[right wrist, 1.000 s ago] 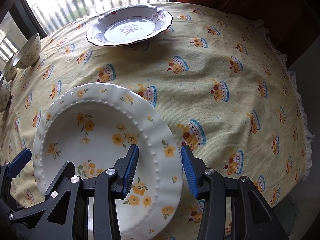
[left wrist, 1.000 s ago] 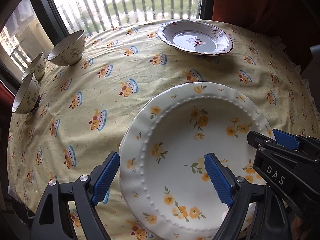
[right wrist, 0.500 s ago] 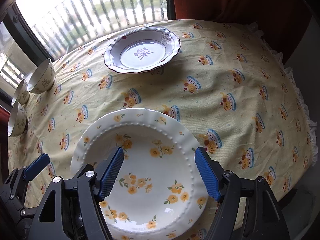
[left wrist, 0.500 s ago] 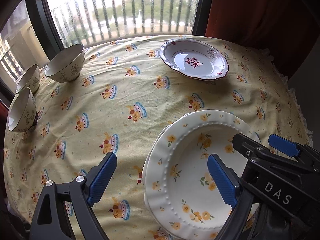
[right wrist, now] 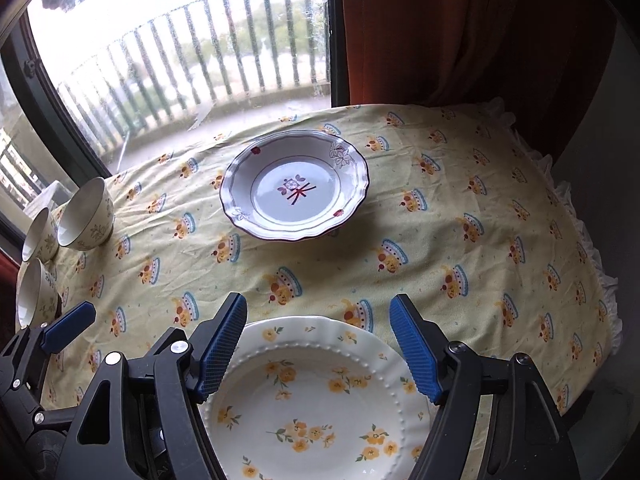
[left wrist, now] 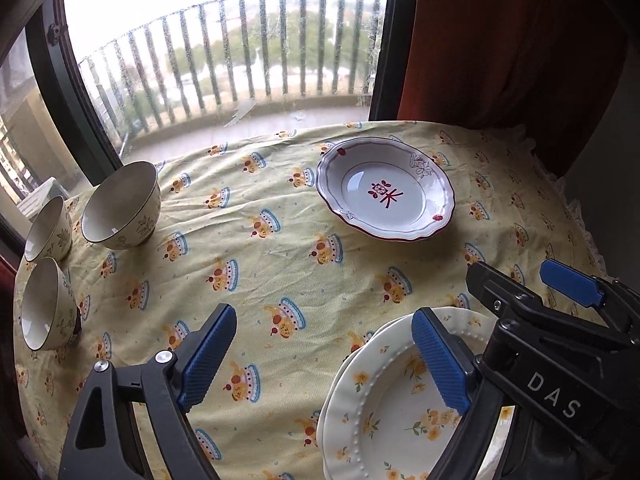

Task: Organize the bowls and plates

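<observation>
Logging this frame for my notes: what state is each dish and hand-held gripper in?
Yellow-flower plates: stacked, resting on tablecloth, not gripped.
Red-pattern plate: alone, upright, empty.
Three bowls: upright, empty, unstacked, clustered together.
Left hand-held gripper: open, holding nothing.
Right hand-held gripper: open, empty, jaws just opened.

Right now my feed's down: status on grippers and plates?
Left gripper and right gripper open, empty. Yellow-flowered plate on tablecloth. Red-rimmed plate unobstructed.

right gripper [right wrist: 318,350]: jaws have just been opening, now off the yellow-flower plate [right wrist: 320,408]
both grippers: now higher above plate
</observation>
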Motion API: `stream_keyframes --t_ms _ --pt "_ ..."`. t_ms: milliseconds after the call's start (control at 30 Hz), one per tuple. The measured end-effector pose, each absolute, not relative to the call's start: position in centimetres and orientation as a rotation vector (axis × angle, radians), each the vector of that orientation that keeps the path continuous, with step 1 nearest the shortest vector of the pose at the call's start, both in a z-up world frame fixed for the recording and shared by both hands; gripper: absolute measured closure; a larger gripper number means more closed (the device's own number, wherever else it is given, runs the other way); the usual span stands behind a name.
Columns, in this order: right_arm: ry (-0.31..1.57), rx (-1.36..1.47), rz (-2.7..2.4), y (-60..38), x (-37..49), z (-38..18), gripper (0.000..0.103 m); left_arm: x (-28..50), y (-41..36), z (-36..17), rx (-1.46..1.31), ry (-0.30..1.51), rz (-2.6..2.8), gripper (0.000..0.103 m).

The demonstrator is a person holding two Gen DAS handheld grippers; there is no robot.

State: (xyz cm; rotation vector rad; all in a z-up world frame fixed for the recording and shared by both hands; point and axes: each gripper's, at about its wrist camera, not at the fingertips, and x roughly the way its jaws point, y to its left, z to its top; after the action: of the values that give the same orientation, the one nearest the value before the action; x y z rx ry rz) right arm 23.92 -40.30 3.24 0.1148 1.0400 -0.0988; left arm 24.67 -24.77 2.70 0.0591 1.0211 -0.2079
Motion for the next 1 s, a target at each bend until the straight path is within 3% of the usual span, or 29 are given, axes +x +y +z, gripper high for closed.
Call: stream_keyframes --t_ms 433,1000 --pt "1.014 0.035 0.003 -44.0 33.5 3.3 0.026 33.0 -28.4 1.7 0.016 1.008 -0.065 0.018" --pt "1.092 0.015 0.085 -45.7 44.4 -3.5 0.026 41.6 -31.3 -4.9 0.002 1.088 0.057 0.025"
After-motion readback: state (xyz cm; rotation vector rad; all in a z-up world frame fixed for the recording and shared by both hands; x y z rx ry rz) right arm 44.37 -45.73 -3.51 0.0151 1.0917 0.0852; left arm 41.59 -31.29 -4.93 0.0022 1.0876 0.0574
